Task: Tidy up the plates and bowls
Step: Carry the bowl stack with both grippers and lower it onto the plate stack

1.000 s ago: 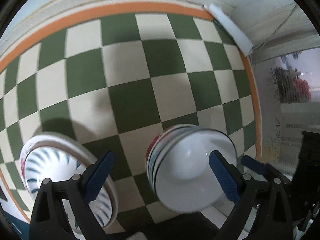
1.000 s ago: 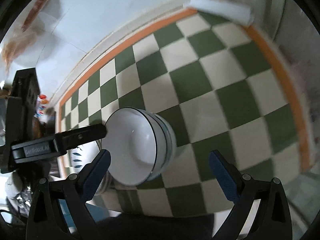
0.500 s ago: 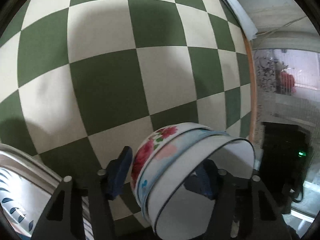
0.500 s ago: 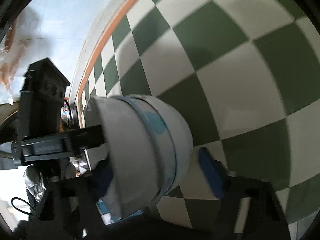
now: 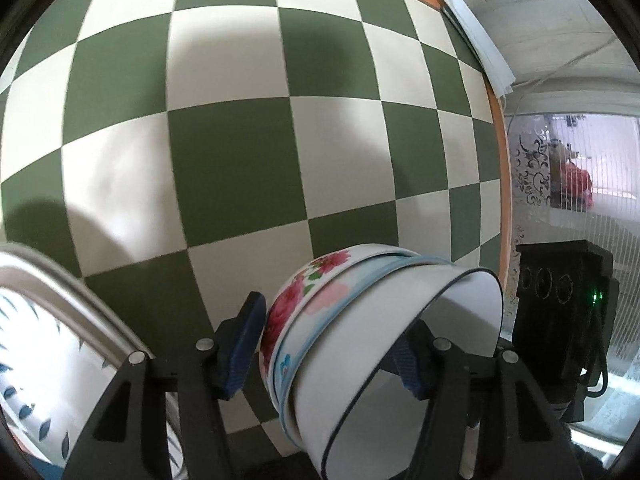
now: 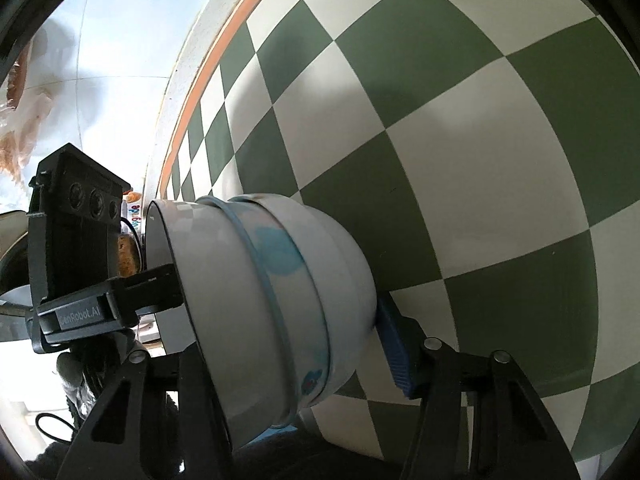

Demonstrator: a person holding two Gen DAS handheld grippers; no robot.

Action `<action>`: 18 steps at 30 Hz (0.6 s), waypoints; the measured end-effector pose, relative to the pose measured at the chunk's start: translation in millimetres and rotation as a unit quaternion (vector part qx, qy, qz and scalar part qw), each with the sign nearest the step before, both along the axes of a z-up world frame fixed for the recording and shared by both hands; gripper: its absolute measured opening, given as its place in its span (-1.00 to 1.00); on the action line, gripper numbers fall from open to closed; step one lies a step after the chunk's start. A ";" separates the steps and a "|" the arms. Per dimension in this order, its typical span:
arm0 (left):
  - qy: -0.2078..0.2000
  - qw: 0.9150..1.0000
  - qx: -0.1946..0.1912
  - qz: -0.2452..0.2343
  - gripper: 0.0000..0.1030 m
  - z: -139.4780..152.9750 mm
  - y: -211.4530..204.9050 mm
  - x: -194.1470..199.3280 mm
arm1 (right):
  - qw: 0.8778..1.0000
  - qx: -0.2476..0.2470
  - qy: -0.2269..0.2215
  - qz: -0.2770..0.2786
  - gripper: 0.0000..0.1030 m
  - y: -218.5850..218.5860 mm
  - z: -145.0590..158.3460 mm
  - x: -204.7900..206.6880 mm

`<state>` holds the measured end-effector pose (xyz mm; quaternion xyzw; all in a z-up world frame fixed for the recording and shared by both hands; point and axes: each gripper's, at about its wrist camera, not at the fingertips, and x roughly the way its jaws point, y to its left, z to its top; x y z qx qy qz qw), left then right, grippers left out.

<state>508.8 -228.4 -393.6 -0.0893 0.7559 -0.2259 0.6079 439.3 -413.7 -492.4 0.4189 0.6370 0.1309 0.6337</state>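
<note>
Left wrist view: left gripper (image 5: 328, 350) pinches the bowl stack (image 5: 360, 340) across its sides.
Plate (image 5: 40, 344): left of the stack.
Right gripper (image 6: 280, 344): closing on the same stack, pad at its base.
Advice: lift level, both hands together.

Nested bowl stack (image 5: 360, 336) tipped on side over green-and-white checked counter: floral outer bowl, blue-rimmed middle, white dark-rimmed inner. Patterned plate (image 5: 36, 344) at lower left, blue leaf marks, possibly several stacked.
</note>
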 end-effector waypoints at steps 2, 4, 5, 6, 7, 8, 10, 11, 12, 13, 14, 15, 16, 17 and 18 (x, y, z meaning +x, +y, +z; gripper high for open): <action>-0.004 1.000 0.002 0.002 0.10 7.7 3.5 -0.2 | 1.000 0.003 0.001 0.003 0.13 4.0 2.4 4.0; -0.011 1.000 0.004 0.007 0.10 15.7 5.9 -1.1 | 1.000 0.005 -0.002 0.009 0.12 8.4 8.5 7.6; -0.017 1.000 0.005 0.010 0.10 22.5 9.5 -0.9 | 1.000 0.007 -0.003 0.012 0.12 11.1 12.3 9.3; -0.020 1.000 0.004 0.012 0.10 27.6 13.6 -0.6 | 1.000 0.008 -0.006 0.018 0.11 14.9 17.0 12.6; -0.023 1.000 0.004 0.017 0.10 34.8 19.0 0.0 | 1.000 0.006 -0.010 0.023 0.11 19.5 22.9 16.0; -0.029 0.999 0.003 0.019 0.10 41.1 24.0 1.0 | 1.000 0.006 -0.013 0.026 0.11 23.6 27.2 18.4; -0.037 0.999 0.001 0.022 0.10 50.8 34.1 2.0 | 0.999 0.006 -0.019 0.034 0.10 35.3 38.8 24.4; -0.042 0.999 0.000 0.025 0.10 56.8 42.4 2.9 | 0.999 0.005 -0.023 0.038 0.10 42.7 44.5 27.7; -0.045 0.999 0.000 0.026 0.10 60.5 49.1 3.6 | 0.999 0.004 -0.026 0.044 0.09 49.4 49.0 29.5; -0.051 0.998 0.000 0.030 0.10 65.8 59.2 4.4 | 0.999 0.002 -0.028 0.047 0.09 55.7 52.9 31.8; -0.055 0.998 0.001 0.034 0.10 69.0 66.4 4.4 | 0.998 0.001 -0.031 0.054 0.09 66.5 58.0 36.2; -0.058 0.998 0.001 0.036 0.10 71.0 72.7 4.1 | 0.998 0.000 -0.034 0.059 0.09 73.4 61.1 37.7; -0.061 0.997 0.003 0.042 0.10 74.7 85.7 4.8 | 0.997 0.000 -0.037 0.062 0.08 81.3 64.4 38.1; -0.064 0.997 0.003 0.045 0.10 76.1 92.4 4.4 | 0.997 0.000 -0.040 0.070 0.08 93.5 67.3 42.2; -0.066 0.997 0.004 0.049 0.10 77.9 103.9 4.9 | 0.996 0.000 -0.042 0.074 0.08 101.2 68.4 43.2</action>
